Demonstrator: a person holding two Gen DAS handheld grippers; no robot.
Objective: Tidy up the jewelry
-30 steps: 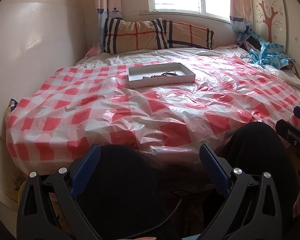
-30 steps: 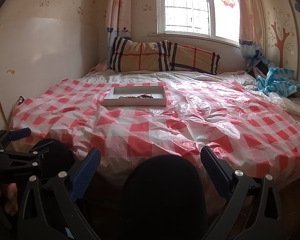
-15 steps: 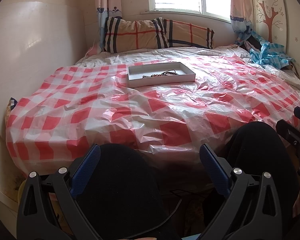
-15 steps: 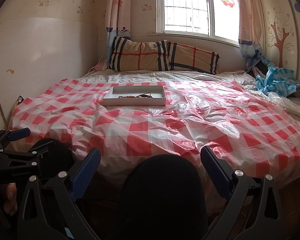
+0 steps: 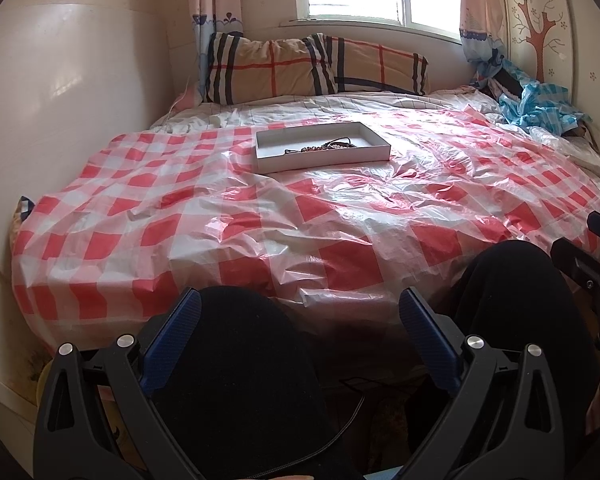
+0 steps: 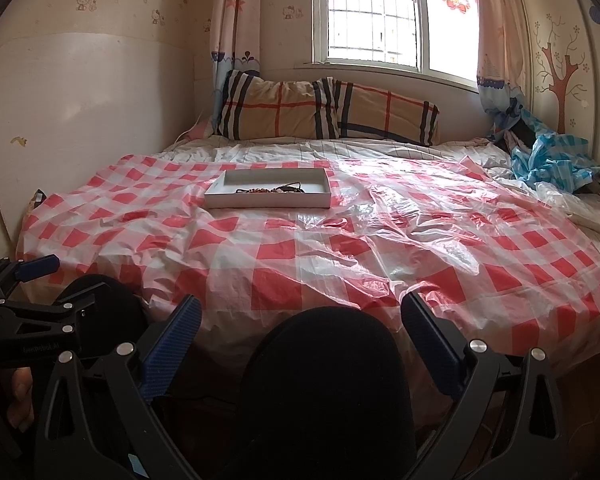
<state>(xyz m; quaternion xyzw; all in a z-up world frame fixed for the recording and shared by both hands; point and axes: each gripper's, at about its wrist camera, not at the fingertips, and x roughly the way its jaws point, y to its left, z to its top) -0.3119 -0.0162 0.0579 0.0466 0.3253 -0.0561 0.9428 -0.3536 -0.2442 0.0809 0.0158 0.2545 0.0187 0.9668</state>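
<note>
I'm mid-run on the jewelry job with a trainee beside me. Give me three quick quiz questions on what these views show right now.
1. True or false: the dark beaded jewelry lies loose on the red-and-white checked plastic sheet.
2. The left gripper is: A) shut on a bracelet, B) open and empty, C) out of view.
3. Fill in: the shallow white cardboard tray lies nearer the two plaid ____ than the right gripper.

Key: 1 false, it lies inside the tray; 2 B; 3 pillows.

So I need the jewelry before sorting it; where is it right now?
The jewelry lies in the white tray on the checked plastic sheet, mid-bed toward the pillows, far ahead of both grippers.
</note>
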